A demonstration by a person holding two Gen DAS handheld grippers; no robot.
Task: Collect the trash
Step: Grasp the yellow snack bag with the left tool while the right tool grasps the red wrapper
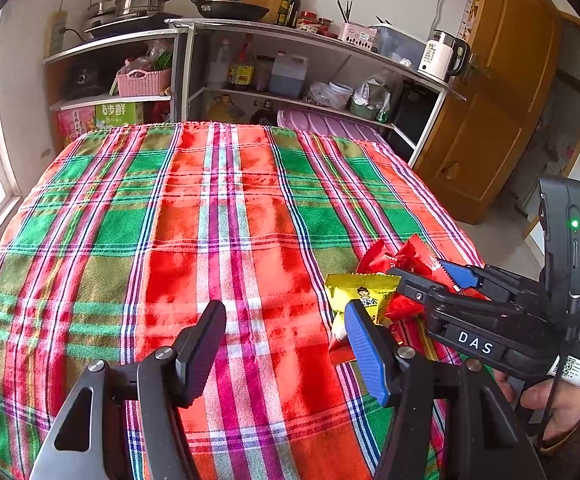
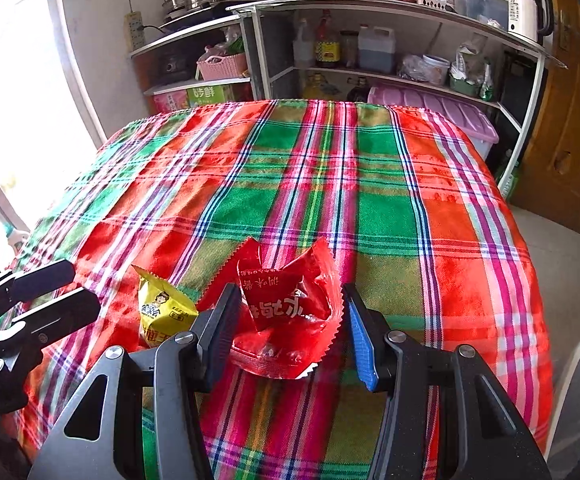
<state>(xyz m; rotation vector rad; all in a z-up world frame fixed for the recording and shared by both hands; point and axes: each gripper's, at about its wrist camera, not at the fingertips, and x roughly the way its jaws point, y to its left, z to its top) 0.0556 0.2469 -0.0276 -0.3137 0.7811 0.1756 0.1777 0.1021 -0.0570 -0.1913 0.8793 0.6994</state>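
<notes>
- Left wrist view: left gripper (image 1: 286, 344) open, nothing between its fingers, over the plaid tablecloth (image 1: 194, 208). Yellow snack packet (image 1: 355, 294) at 2 o'clock from it, touching its blue finger in the picture; cartoon face printed on it, text too small to read.
- Same view: right gripper (image 1: 429, 276) at 3 o'clock, jaws straddling the red wrapper (image 1: 401, 256). "DAS" on its body. Shelf behind: kettle reads "55°".
- Right wrist view: right gripper (image 2: 290, 320) open around red wrapper (image 2: 286, 312), not yet pinched. Chinese print, upside down, unreadable to me.
- Handling guess: thin crinkly film, very light, slippery, collapses; pinch the bunched middle, not the serrated edge.
- Yellow snack packet (image 2: 164, 312) at 9 o'clock, puffier; left gripper (image 2: 56, 292) beside it.
</notes>
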